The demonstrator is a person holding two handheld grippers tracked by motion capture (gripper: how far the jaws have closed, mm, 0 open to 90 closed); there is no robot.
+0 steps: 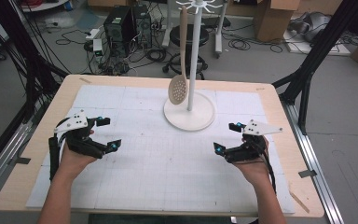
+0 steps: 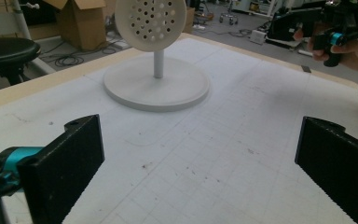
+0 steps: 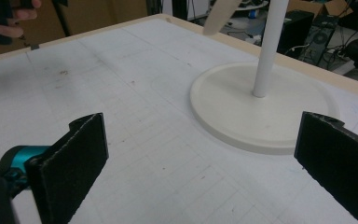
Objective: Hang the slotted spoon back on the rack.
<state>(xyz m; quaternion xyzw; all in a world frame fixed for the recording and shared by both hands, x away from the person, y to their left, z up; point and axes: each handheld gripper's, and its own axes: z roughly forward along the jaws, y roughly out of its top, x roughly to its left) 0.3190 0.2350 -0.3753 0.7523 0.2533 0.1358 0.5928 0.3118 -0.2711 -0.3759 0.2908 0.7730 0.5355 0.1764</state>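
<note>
1. My left gripper (image 1: 108,133) sits low over the white mat (image 1: 144,177), on its near left part; the jaws are spread wide with nothing between them.
2. My right gripper (image 1: 227,137) mirrors it on the near right part of the mat, jaws likewise spread wide and empty.
3. The two grippers are well apart, each tilted inward toward the middle of the mat.
4. A grey three-cornered plate tops each gripper, and a cable trails back along each of my forearms.
5. The stand (image 1: 189,113) is ahead of both grippers and between their lines, on the far middle of the mat: a round white base with a white pole rising from it.
6. A skimmer (image 1: 177,88) hangs from the hooks at the top of the stand, on the side nearer my left gripper; its perforated head hangs just above the base, beside the pole.
7. In the left gripper view the skimmer head (image 2: 151,21) is straight ahead, in front of the pole, with the stand's base (image 2: 156,88) under it and my right gripper off at the upper right.
8. In the right gripper view the pole (image 3: 271,46) rises ahead and to the right, the base (image 3: 261,109) spreads toward the right jaw, and the skimmer's edge (image 3: 219,18) shows left of the pole.
9. The mat lies on a wooden table (image 1: 37,140).
</note>
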